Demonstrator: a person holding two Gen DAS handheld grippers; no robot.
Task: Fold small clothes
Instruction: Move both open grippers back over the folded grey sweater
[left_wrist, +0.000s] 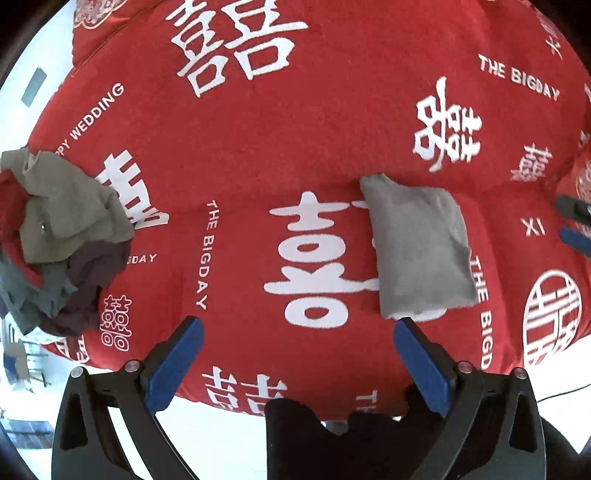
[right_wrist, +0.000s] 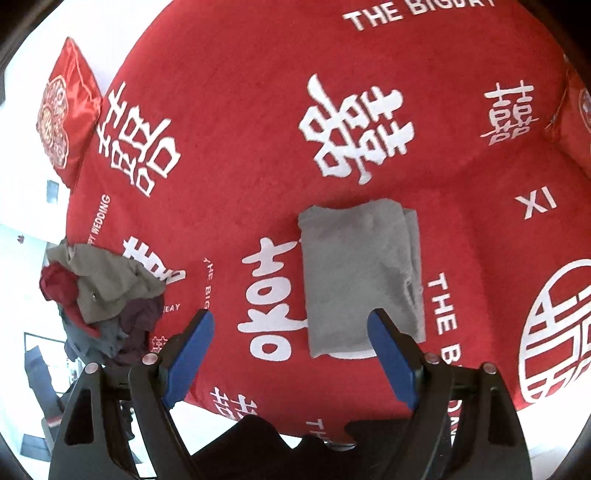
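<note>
left tongs (left_wrist: 295, 354), right tongs (right_wrist: 290, 350) — agape, empty | folded grey garment (right_wrist: 362, 277) — bare blanket (right_wrist: 236, 166) around

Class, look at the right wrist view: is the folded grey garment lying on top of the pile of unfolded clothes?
No: the folded grey garment lies alone on the red bedspread, apart from the pile of unfolded clothes.

Red blanket (right_wrist: 258, 110) with white characters; red satin cushion (right_wrist: 62, 125); bright pale floor.

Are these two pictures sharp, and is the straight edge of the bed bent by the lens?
Left wrist view: strong fisheye bulge, the red blanket curves like a ball, dark corners, white glare beyond its edge. Right wrist view: same bulge; the folded grey cloth is slightly soft, the print still readable.
</note>
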